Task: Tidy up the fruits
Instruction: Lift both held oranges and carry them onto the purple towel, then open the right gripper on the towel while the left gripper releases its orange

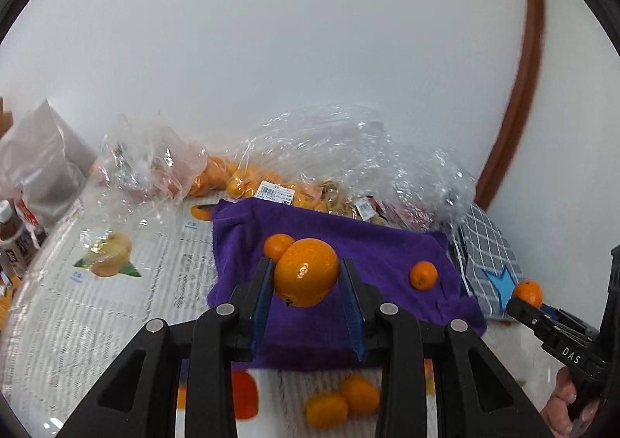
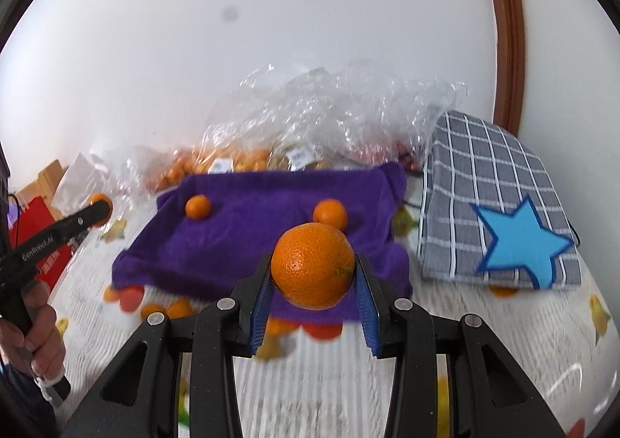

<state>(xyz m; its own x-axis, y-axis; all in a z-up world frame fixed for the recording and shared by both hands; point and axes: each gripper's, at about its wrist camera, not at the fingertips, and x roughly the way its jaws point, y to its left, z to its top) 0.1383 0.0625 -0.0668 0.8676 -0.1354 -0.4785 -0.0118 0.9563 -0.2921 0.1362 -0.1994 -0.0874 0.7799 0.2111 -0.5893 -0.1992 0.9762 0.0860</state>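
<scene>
Grippers both hover above the rumpled purple towel (image 1: 372,244). Left gripper (image 1: 306,275) clamps a smooth oval orange kumquat (image 1: 306,271); right gripper (image 2: 313,275) clamps a round dimpled orange mandarin (image 2: 313,267).

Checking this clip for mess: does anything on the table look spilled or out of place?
Yes. Two small orange fruits lie loose on the printed tablecloth, off the near edge of the purple towel, where two others rest. Each gripper holds a fruit.
</scene>
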